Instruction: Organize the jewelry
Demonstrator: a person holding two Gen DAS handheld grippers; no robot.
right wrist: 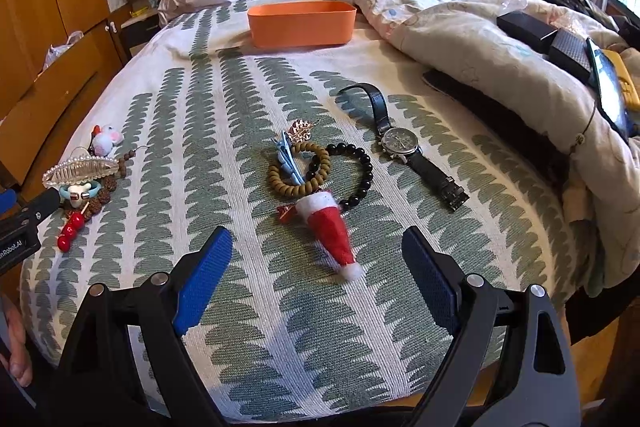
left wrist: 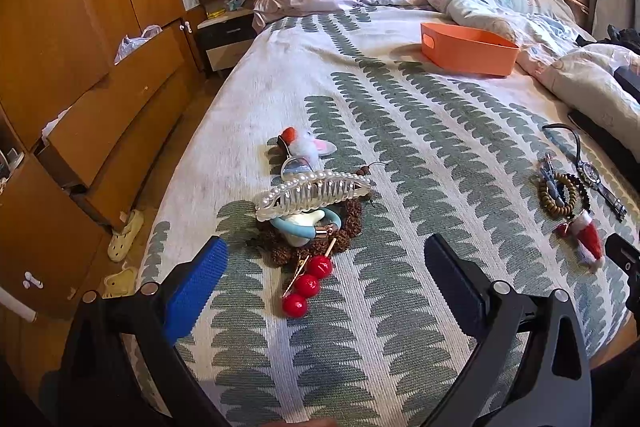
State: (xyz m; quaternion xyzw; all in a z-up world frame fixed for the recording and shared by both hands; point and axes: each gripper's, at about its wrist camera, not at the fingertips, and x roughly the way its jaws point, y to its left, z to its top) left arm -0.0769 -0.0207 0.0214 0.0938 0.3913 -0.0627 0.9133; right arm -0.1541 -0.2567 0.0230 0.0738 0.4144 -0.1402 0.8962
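Your left gripper (left wrist: 324, 267) hovers with fingers spread and empty over the red-bead hairpin (left wrist: 306, 285) and pearl claw clip (left wrist: 314, 193); your right gripper (right wrist: 316, 263), likewise released, frames the Santa-hat clip (right wrist: 330, 227), with bead bracelets (right wrist: 298, 169) and watch (right wrist: 402, 143) beyond. Nothing looks sorted yet: the orange bin (right wrist: 300, 23) sits far up the bed, so judge one piece, clench, then carry.

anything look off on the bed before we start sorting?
Nothing damaged. The orange bin looks empty while the jewelry sits in two heaps: pearl claw clip stacked over other pieces, and bracelets overlapping beside the watch.
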